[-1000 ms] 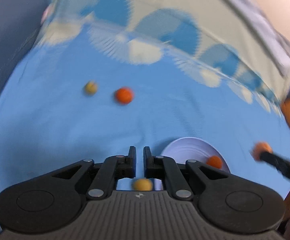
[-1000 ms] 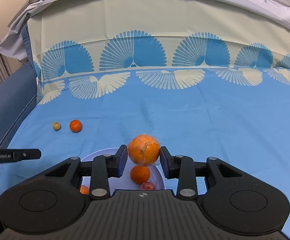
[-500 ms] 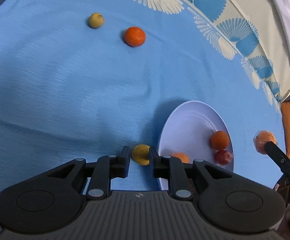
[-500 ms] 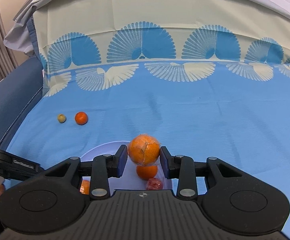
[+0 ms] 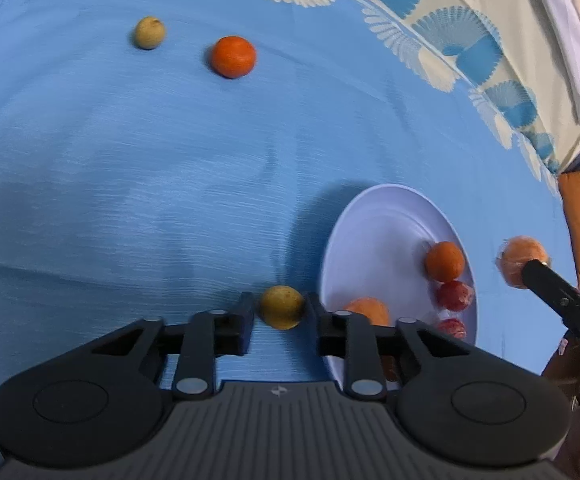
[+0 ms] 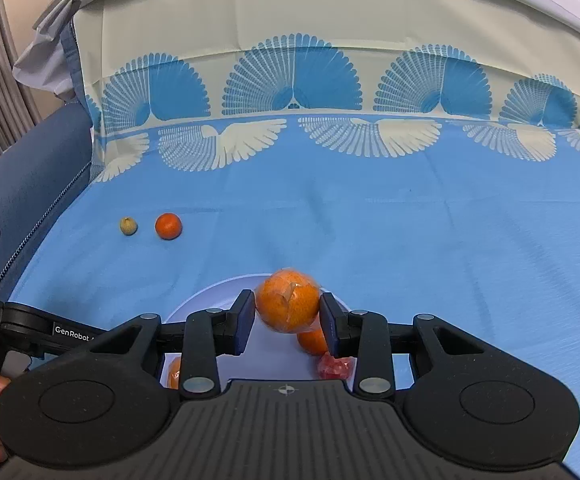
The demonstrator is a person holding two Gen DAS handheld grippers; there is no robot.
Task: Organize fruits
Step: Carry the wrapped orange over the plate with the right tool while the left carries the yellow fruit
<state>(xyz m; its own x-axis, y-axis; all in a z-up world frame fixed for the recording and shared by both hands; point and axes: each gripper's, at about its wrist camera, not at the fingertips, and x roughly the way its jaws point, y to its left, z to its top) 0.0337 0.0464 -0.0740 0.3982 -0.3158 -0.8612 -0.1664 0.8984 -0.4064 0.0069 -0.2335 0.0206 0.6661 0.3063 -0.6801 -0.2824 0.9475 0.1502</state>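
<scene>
Left claw (image 5: 280,312) has spread apart around yellow fruit (image 5: 282,306); next, clamp it. Right claw (image 6: 288,316) stays clamped on wrapped orange (image 6: 288,305) above plate (image 6: 210,294).

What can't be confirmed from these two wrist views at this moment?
- Left wrist: whether the left claw touches the yellow fruit; a gap shows on its left.
- Left wrist: the claw body hides the plate near edge.
- Right wrist: the right claw and its wrapped orange cover most of the plate.

Plate rim (image 5: 332,240) crowds yellow fruit (image 5: 282,306); bare cloth (image 5: 130,200) leftward.
</scene>
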